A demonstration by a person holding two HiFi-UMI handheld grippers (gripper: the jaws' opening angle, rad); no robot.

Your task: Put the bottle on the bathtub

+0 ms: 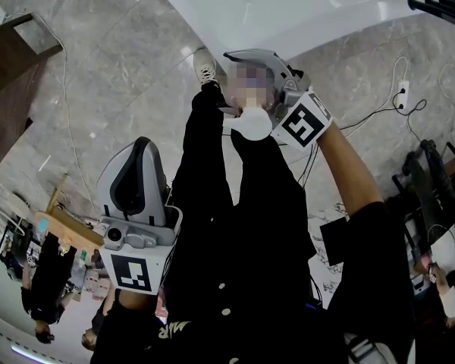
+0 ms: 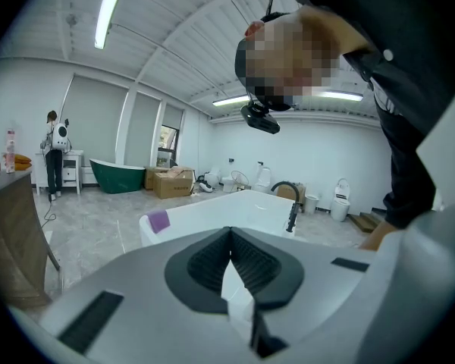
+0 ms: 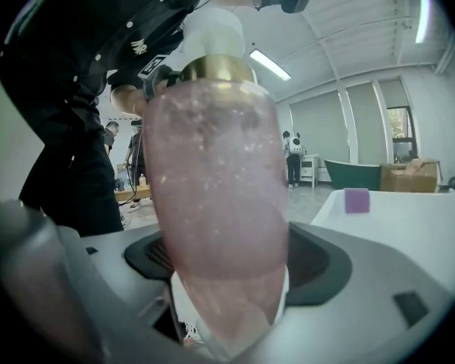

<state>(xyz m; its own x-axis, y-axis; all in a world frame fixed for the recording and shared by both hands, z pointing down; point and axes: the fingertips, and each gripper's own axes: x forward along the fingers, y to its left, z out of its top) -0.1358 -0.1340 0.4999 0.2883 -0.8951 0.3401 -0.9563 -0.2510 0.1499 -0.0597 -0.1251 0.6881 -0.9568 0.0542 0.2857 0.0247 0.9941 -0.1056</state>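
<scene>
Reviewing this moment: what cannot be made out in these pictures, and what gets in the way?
- Right gripper view: base of the bottle, sunk between the jaws of the right claw.
- Head view: bottle body, under a mosaic patch; only its white cap shows.
- Head view: the bathtub, cut off by the top edge.
- Left gripper view: purple object on the bathtub rim, too small to identify.

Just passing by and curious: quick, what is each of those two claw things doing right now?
Left gripper: closed, holding nothing.
Right gripper: closed on the pink bottle.
</scene>
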